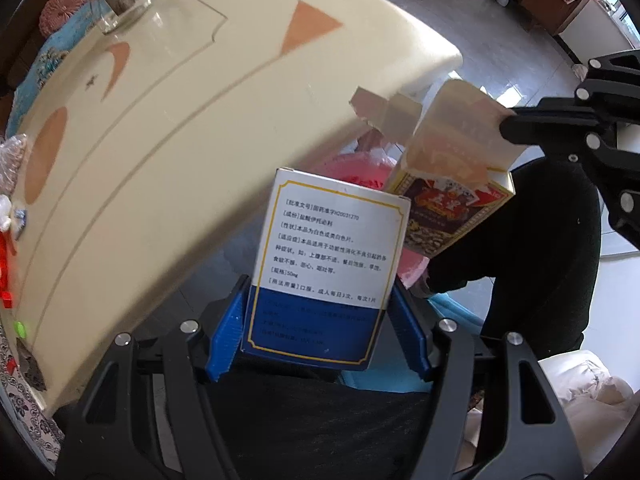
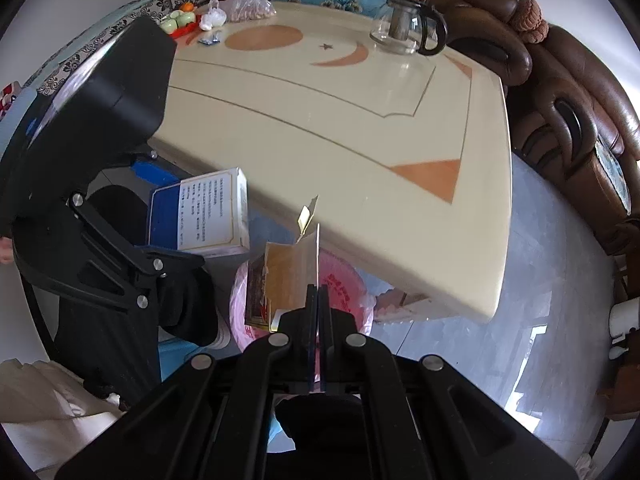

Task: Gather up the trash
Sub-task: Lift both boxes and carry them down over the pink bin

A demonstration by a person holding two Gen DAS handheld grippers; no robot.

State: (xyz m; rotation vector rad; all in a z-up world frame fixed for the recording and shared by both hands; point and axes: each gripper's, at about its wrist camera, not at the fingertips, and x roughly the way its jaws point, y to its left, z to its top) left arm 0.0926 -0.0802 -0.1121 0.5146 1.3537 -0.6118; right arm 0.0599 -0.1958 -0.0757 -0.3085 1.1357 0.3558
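Left gripper [image 1: 318, 316]: the blue fingers [image 1: 228, 332] clamp a white-and-blue medicine box [image 1: 326, 256] by its lower blue part, one finger on each side. The box stands upright in the grip, printed face toward the left wrist camera. It is held off the table, beside the table [image 1: 160, 160] edge and above a bin lined with a pink bag [image 1: 352, 170]. In the right wrist view the same box [image 2: 212, 212] shows at left, held clear of the table [image 2: 320, 120] edge.

Right gripper [image 2: 319, 304]: the fingers are pressed together on the thin flap of an opened carton [image 2: 280, 280]. The carton body hangs to the left of the fingers. A torn flap points up toward the table edge. The carton is directly over the pink bag [image 2: 348, 284]. In the left wrist view the carton [image 1: 452, 184] sits just right of the medicine box, tilted, with the right gripper [image 1: 508, 124] pinching its upper flap.

On the table, far side: a glass teapot [image 2: 404, 28], a plastic bag [image 2: 250, 4] of food, and small green and red items near the far left corner. A brown sofa [image 2: 560, 100] runs along the right of the table.
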